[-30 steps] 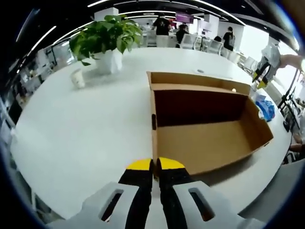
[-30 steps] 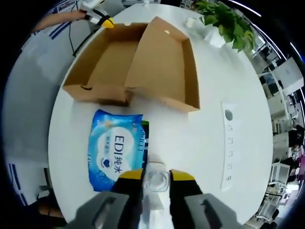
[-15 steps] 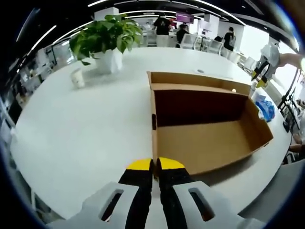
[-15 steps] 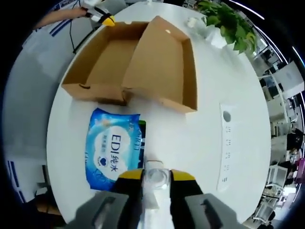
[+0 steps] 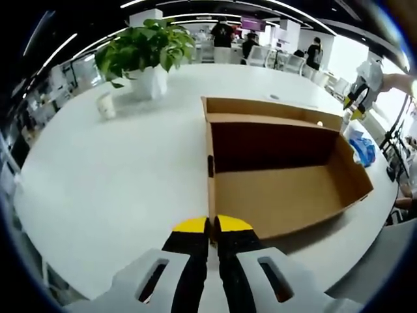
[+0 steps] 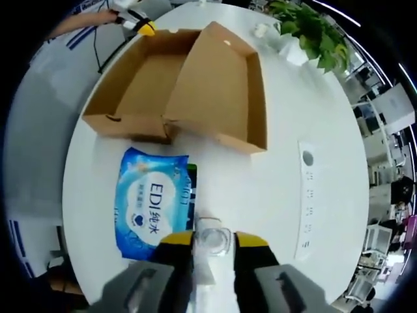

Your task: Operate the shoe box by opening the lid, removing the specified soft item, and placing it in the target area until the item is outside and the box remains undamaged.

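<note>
Gripping the near edge of the cardboard shoe box (image 5: 287, 176), my left gripper (image 5: 213, 228) rises from the bottom centre of the left gripper view with its yellow-tipped jaws pressed together on the thin side wall. That box lies open on the white round table (image 5: 111, 176), filling the centre and right of the frame, its brown inside bare and its lid (image 5: 273, 111) folded back along the far side. At upper left a potted plant (image 5: 146, 49) stands in a white pot, with a small white cup (image 5: 106, 106) beside it to the left. At the right edge, just past the box, I can see a bit of the blue wet-wipes pack (image 5: 363, 147) on the table, and above it my other tool's yellow tip.

From the right gripper view, my right gripper (image 6: 214, 241) comes up from the bottom centre, jaws apart with a small clear plastic piece (image 6: 214, 242) between them; I cannot tell whether they pinch it. The wet-wipes pack (image 6: 151, 202) lies flat on the table at lower left of centre, outside the box and just beside its front wall. The open box (image 6: 189, 85) sits at upper centre, the plant (image 6: 313, 32) at upper right, and a white strip with a round hole (image 6: 305, 199) lies on the table at right.
</note>
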